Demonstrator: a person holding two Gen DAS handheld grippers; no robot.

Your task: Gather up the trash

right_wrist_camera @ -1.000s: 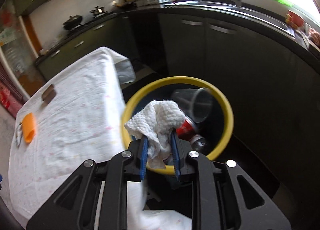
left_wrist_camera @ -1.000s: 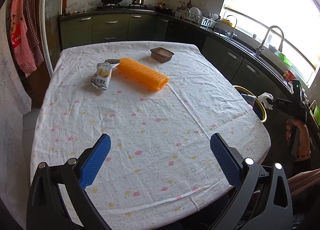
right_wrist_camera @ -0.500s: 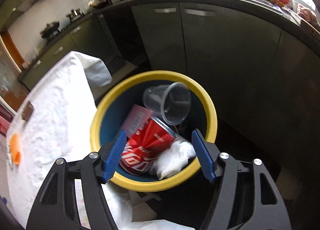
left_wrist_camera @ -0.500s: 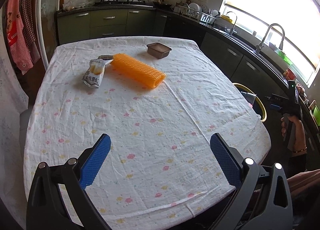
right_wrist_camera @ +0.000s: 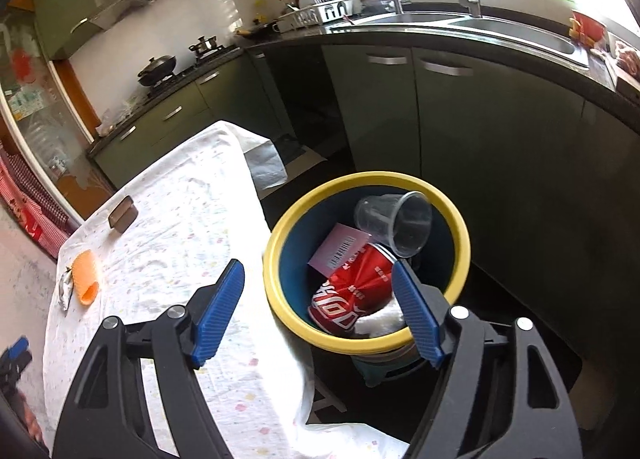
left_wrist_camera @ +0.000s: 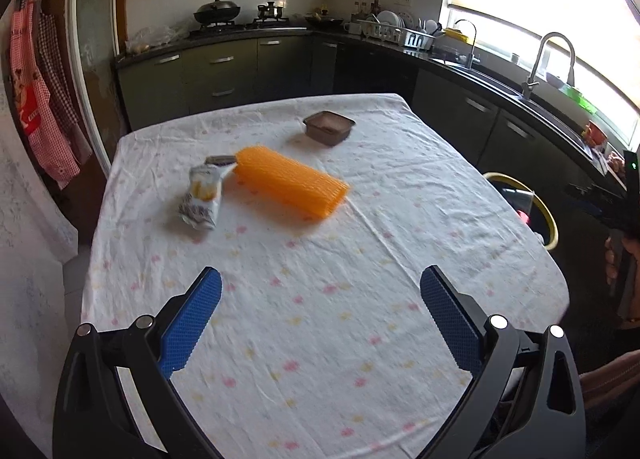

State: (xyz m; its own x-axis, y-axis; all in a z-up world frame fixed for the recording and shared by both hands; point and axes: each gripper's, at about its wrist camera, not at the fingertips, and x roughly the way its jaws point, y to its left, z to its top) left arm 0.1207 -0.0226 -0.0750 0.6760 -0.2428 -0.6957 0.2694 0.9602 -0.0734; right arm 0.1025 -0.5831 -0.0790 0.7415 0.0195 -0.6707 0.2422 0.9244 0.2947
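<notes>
1. the right gripper [right_wrist_camera: 318, 307] is held wide open and empty above the near rim of the bin [right_wrist_camera: 280, 235]; a second ago a crumpled white tissue was pinched between its pads, and half a second ago it had already been let go.
2. that tissue [right_wrist_camera: 380, 321] is now seen lying inside the bin, against the near wall, beside the red can [right_wrist_camera: 352, 287]; a clear cup [right_wrist_camera: 396, 223] and a pale card [right_wrist_camera: 340, 249] are also in there.
3. one more piece of trash is therefore judged as collected, and the right gripper is free for the next pick.
4. the left gripper [left_wrist_camera: 320, 323] is held wide open and empty over the near part of the table [left_wrist_camera: 320, 359]; across the earlier frames the far items have drifted in its view, so it appears to have been shifted slightly, with nothing grasped.
5. three items are left on the table, all toward its far end: a snack wrapper [left_wrist_camera: 202, 195], an orange mesh roll [left_wrist_camera: 290, 181] just beside it, and a small brown tray [left_wrist_camera: 329, 127] further back, apart from both.
6. a small dark object is glimpsed behind the wrapper, at the roll's far end; what it is cannot be told.
7. the task is judged partly done; the wrapper is likely the nearest next target for the left gripper, and being light and crinkled it may slip or slide on the cloth if pinched at an edge.
</notes>
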